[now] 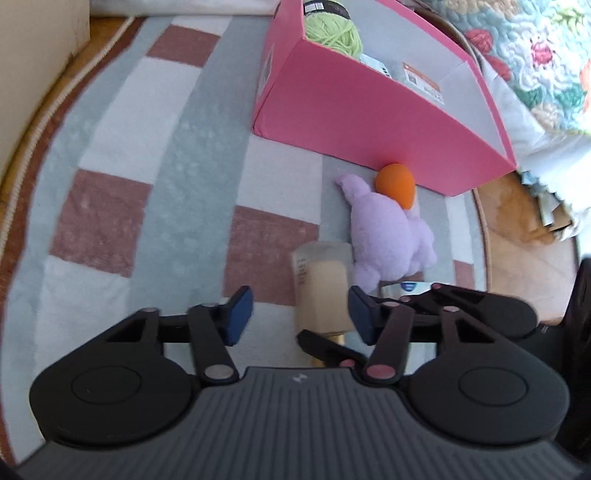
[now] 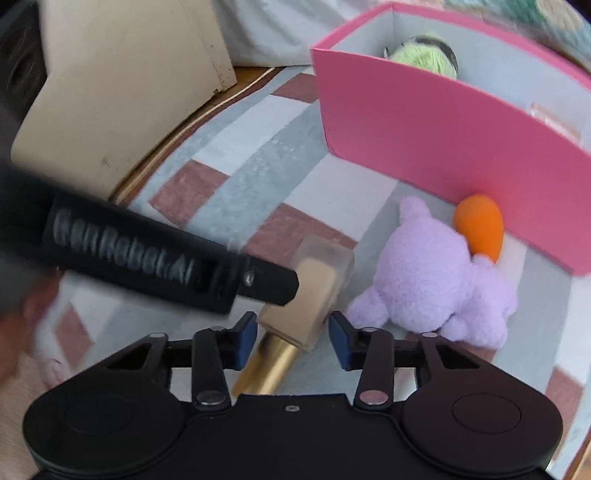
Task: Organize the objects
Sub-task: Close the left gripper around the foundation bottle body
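Looking down both wrist cameras, I see a foundation bottle (image 2: 314, 291) lying on its side on the rug (image 1: 147, 184), a square clear-glass body filled with beige liquid and a shiny gold cap (image 2: 269, 365) pointing back toward me. It sits just in front of the pink box (image 1: 351, 122), with the lilac plush toy (image 1: 388, 236) between the two and touching the bottle's far end. An orange teardrop makeup sponge (image 1: 397, 182) rests against the box's front wall, touching the plush.

My right claw (image 2: 291, 336) straddles the bottle near where glass meets cap, jaws partly open; the left blue pad looks close to the bottle's side and the right pad stands clear, so I cannot see a firm grip. My left claw (image 1: 301, 314) is also part open, with the bottle beside its right pad rather than centred and the left pad well off it. From the right camera, one black finger of the left claw lies across the bottle's glass.

Inside the box are a ball of light green yarn (image 1: 334, 29) at the far end and a labelled packet.

The rug is checked in grey, white and dull red, with a braided edge over wooden floor (image 1: 517, 221). A cream cabinet (image 2: 122, 92) stands left of the box, and a floral quilt (image 1: 535, 55) hangs right of it.
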